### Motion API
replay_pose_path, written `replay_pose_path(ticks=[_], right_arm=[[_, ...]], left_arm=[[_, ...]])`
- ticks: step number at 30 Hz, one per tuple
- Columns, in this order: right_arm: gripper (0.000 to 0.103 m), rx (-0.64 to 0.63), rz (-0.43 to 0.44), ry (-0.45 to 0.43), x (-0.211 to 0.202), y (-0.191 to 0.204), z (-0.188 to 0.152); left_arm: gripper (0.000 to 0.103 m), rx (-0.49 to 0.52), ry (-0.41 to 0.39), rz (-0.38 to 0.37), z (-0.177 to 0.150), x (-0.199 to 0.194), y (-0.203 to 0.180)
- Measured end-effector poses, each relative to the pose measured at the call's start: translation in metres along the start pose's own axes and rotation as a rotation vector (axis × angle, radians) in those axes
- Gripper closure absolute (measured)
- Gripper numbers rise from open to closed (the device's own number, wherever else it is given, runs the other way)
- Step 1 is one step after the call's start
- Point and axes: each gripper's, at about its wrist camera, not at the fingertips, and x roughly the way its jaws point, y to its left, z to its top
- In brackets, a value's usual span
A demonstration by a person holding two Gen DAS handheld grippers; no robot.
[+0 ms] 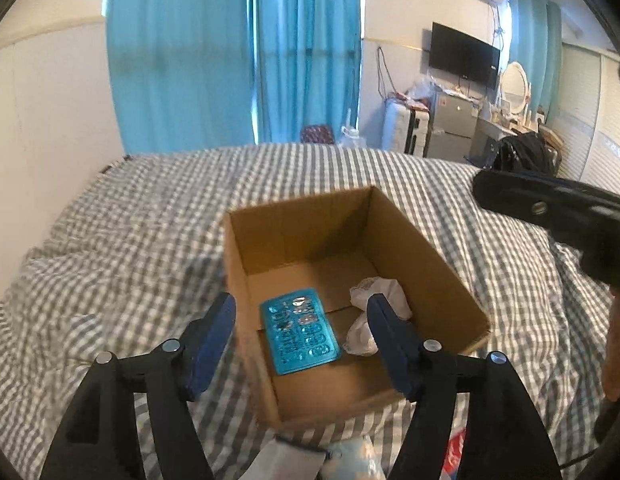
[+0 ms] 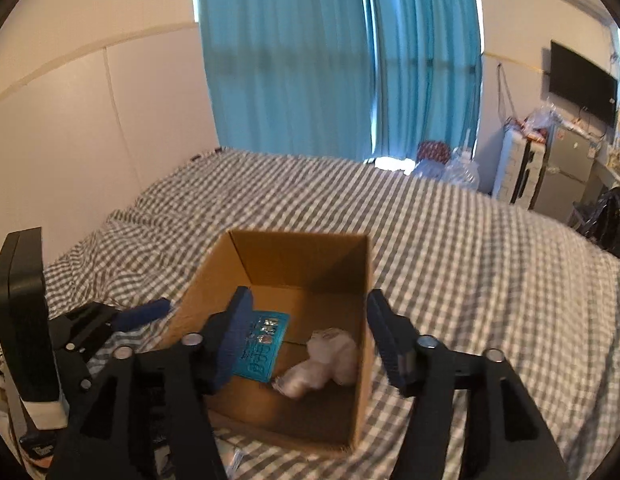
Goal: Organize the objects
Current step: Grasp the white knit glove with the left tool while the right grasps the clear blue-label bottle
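An open cardboard box point(image 1: 438, 272) sits on the checked bed; it also shows in the right wrist view point(image 2: 362, 360). Inside lie a teal blister pack point(image 1: 300, 330) point(image 2: 266, 354) and a crumpled white wrapper point(image 1: 376, 312) point(image 2: 326, 360). My left gripper point(image 1: 300, 312) is open and empty above the box's near left part. My right gripper point(image 2: 308, 308) is open and empty above the box's near edge. The left gripper's blue fingertip point(image 2: 144, 312) shows at the left of the right wrist view. The right gripper's black body point(image 1: 550, 216) shows at the right of the left wrist view.
The grey-white checked bed cover point(image 1: 130, 240) surrounds the box. Small packets point(image 1: 350, 456) lie at the bed's near edge under my left gripper. Blue curtains point(image 1: 238, 52), a wall TV point(image 1: 464, 56), a suitcase and a fridge stand beyond the bed. A black device point(image 2: 22, 312) stands at left.
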Motion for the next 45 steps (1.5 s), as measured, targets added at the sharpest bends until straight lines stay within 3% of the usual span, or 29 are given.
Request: replay_pose_path(ticks=[4,12,17,22,25,29,35,39,45], right_arm=[[0.023,0.01,-0.032,-0.049,-0.045,-0.001,0.008],[0.0,-0.019,-0.092,-0.161,-0.139,0.012,0.005],[0.0,-0.034,-0.103,-0.192,-0.177,0.026,-0.011],[0.0,-0.039,-0.117,-0.19,-0.193,0.038,-0.038],[0.0,-0.044,-0.123,-0.164,-0.184,0.045,-0.057],[0.0,-0.05,-0.137,-0.091,-0.149,0.052,-0.086],[0.0,-0.012,-0.118,0.084,-0.081,0.049,-0.134],[0.0,-0.007,-0.108,0.176,-0.044,0.047,-0.159],[0.0,-0.003,-0.084,0.243,-0.014,0.043,-0.175]], left_arm=[[0.011,-0.011,-0.057,0.03,0.002,-0.043,0.005],[0.0,-0.033,-0.14,0.072,-0.008,-0.119,0.016],[0.0,-0.024,-0.177,0.08,-0.023,-0.153,0.019],[0.0,-0.035,-0.189,0.081,-0.048,-0.163,0.017],[0.0,-0.027,-0.158,0.097,-0.068,-0.148,0.015],[0.0,-0.028,-0.058,0.119,-0.1,-0.11,0.019],[0.0,-0.043,0.055,0.134,-0.138,-0.061,0.026],[0.0,-0.031,0.101,0.135,-0.15,-0.036,0.026],[0.0,-0.031,0.167,0.138,-0.165,-0.008,0.031]])
